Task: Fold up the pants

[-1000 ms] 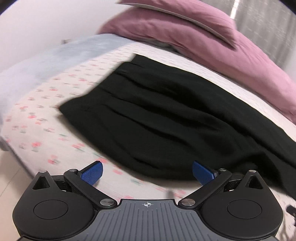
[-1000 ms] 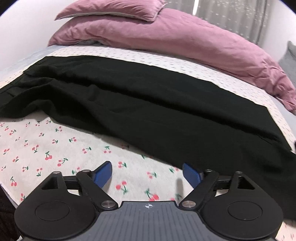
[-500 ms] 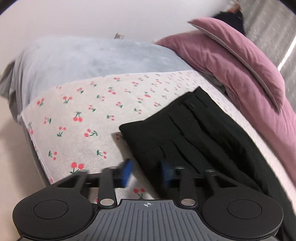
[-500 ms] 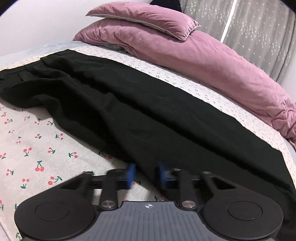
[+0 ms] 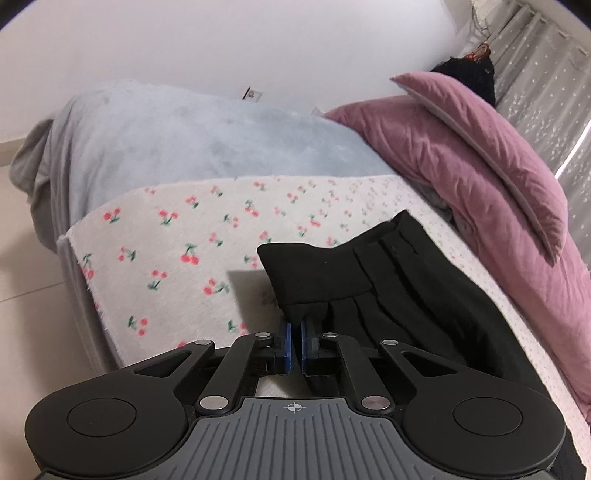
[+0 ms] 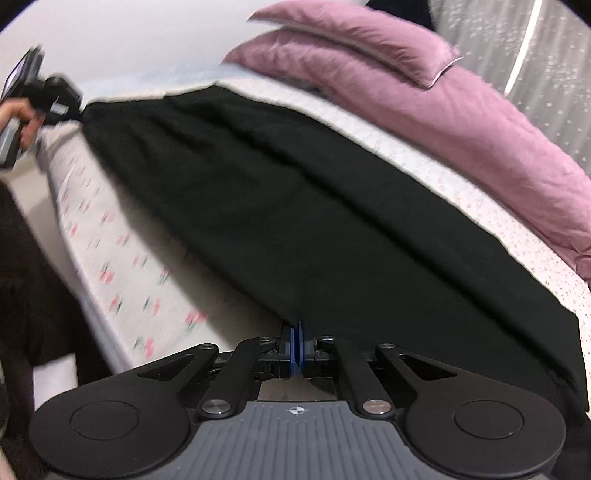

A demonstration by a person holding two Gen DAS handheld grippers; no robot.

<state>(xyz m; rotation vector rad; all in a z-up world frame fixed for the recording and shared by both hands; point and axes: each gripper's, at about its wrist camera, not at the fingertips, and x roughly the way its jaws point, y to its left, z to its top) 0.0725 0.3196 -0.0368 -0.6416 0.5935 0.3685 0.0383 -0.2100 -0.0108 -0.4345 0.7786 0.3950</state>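
Black pants (image 5: pixel 399 295) lie lengthwise on a cherry-print sheet (image 5: pixel 177 251). My left gripper (image 5: pixel 294 332) is shut on the near corner of the waistband, which is lifted and curled over. In the right wrist view the pants (image 6: pixel 295 206) stretch across the bed and look lifted along the near edge. My right gripper (image 6: pixel 297 334) is shut on the near edge of a pant leg. The left gripper (image 6: pixel 55 99) shows far left in that view, holding the waist end.
A pink duvet (image 5: pixel 461 155) and pillow (image 6: pixel 354 33) lie along the far side of the bed. A pale blue blanket (image 5: pixel 192 136) covers the bed's end. The bed edge and floor (image 5: pixel 33 332) are at left. Grey curtains (image 6: pixel 554 55) hang behind.
Both grippers went from wide open to shut on the near edge of the pants. The left one moved to the waistband corner. The edge is now lifted off the sheet.
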